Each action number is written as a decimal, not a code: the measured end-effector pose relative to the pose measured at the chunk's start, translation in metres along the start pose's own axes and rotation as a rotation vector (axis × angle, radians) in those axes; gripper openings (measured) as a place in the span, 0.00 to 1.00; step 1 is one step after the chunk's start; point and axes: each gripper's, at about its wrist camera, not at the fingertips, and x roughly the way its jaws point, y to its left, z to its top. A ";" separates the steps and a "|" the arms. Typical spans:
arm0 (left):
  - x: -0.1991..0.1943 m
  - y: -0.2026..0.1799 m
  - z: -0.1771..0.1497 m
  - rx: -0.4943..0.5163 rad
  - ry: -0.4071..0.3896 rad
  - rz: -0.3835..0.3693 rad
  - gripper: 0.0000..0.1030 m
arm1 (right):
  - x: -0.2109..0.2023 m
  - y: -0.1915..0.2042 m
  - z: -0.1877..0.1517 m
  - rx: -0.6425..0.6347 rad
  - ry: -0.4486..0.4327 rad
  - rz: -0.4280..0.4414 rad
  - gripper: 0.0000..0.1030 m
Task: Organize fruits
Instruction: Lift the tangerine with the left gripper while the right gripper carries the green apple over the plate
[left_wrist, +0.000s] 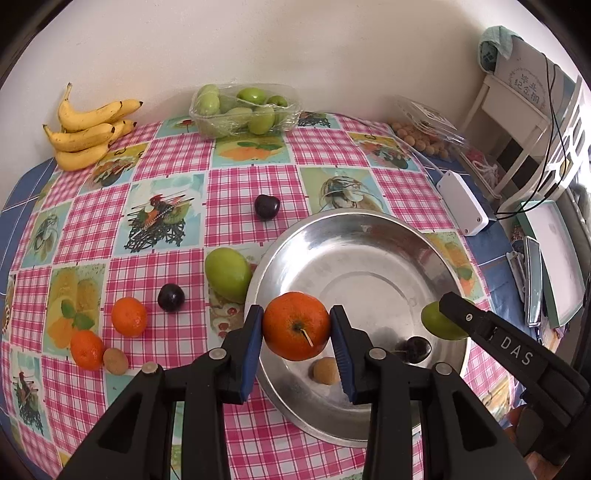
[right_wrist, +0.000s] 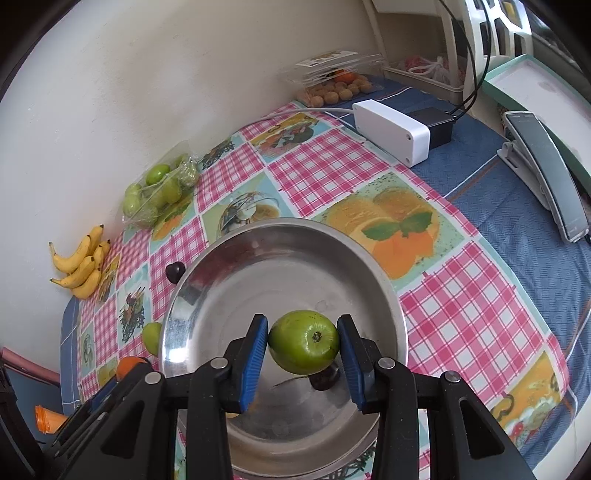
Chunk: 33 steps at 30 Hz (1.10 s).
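The left tool (left_wrist: 296, 330) is clamping a tangerine (left_wrist: 295, 325) between its blue pads, holding it above the near-left rim of the steel bowl (left_wrist: 369, 258). The right tool (right_wrist: 303, 349) is gripping a green jujube (right_wrist: 303, 341) the same way over the bowl's near part; from the left camera its black finger is showing the raised letters "DAS". Inside the bowl a dark cherry (left_wrist: 415, 349) and a small tan longan (left_wrist: 324, 371) are lying near the front wall. On the checked cloth of the counter (left_wrist: 243, 192), left of the bowl, another green jujube (left_wrist: 228, 274) is sitting against the bowl's rim, with a dark cherry (left_wrist: 171, 297), two tangerines (left_wrist: 129, 316) and a tan longan (left_wrist: 115, 361) toward the near-left edge, and one more cherry (left_wrist: 266, 206) lying further back. Along the far edge, a bunch of bananas (left_wrist: 86, 131) is resting at the left corner and a wrapped tray of green jujubes (left_wrist: 243, 109) in the middle. A white box (left_wrist: 463, 203) is lying by the right edge. A white panel (left_wrist: 522, 79) beyond the right edge is carrying Chinese print, too small to read surely.
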 end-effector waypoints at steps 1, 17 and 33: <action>0.002 -0.001 0.000 0.002 0.001 -0.004 0.37 | 0.001 -0.001 0.001 0.001 -0.002 -0.005 0.40; 0.036 -0.006 -0.010 0.024 0.060 -0.011 0.37 | 0.023 -0.007 -0.003 0.022 0.047 -0.026 0.40; 0.042 -0.007 -0.014 0.058 0.092 -0.023 0.37 | 0.023 -0.005 -0.002 0.018 0.054 -0.044 0.41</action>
